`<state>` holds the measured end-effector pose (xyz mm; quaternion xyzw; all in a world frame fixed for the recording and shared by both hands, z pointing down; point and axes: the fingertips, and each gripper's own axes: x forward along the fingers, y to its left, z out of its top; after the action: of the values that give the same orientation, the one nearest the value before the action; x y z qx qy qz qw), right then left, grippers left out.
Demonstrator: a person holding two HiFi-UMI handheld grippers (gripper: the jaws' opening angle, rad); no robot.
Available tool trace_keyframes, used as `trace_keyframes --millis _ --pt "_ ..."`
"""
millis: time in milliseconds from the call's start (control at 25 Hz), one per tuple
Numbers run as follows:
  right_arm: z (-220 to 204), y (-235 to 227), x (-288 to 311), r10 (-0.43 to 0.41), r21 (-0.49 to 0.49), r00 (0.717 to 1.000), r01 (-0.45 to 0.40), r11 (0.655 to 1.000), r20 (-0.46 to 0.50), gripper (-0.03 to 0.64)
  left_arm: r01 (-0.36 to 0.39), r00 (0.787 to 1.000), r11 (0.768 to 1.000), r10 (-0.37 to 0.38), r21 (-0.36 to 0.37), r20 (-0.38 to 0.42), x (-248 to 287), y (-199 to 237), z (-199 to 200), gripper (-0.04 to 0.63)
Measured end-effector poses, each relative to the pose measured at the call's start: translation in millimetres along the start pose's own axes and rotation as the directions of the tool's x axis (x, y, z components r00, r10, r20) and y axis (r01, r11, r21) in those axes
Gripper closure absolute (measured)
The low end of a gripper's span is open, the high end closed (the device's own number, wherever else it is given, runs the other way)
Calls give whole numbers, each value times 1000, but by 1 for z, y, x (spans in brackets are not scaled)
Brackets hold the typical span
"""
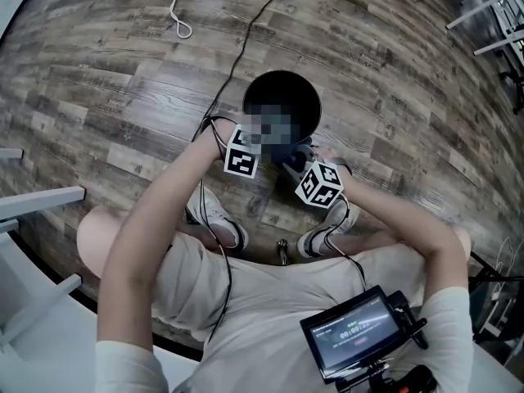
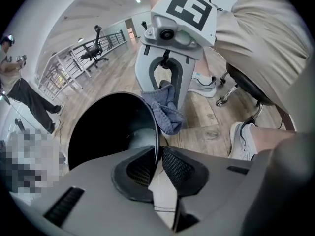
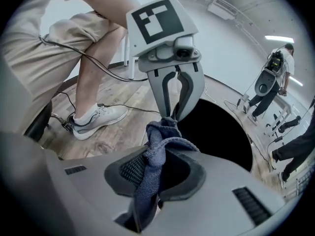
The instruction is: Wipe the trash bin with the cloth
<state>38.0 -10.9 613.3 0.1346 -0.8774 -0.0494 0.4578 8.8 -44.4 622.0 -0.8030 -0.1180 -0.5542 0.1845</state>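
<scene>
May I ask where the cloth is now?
At the head view's centre, the cloth is clamped in the right gripper, beside the trash bin rim that the left gripper pinches.

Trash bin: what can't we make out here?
- Outer wall of trash bin: head view looks straight down, so only the rim and dark inside show.
- Near rim: head view, under the mosaic patch.
- Dirt inside: left gripper view, too dark.
- Lower end of cloth: right gripper view, drops behind the jaws.

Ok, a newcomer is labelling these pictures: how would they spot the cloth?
On the wooden floor stands a round black trash bin. Beside its rim the right gripper is shut on the cloth, the only soft, blue-grey knitted thing there.
</scene>
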Motion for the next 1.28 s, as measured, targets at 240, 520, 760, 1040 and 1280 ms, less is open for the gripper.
trace_keyframes --millis 240,520,760,1040,1280 --pt "-27 6 25 30 -21 999 -31 999 -41 540 47 998 999 -46 -22 43 1 -6 11 557" --pt "-69 20 78 61 -51 992 -67 996 -111 540 40 998 998 -38 -41 58 1 -2 15 558" --pt "-103 36 131 64 -63 978 -78 995 -201 540 43 997 997 -39 -63 65 2 -2 16 558" --pt "-135 34 159 67 48 956 -56 997 -284 540 32 997 993 -24 -117 69 3 5 20 560" --pt "-119 33 128 58 48 969 -47 998 -241 540 -3 997 983 16 -183 72 6 8 29 558"
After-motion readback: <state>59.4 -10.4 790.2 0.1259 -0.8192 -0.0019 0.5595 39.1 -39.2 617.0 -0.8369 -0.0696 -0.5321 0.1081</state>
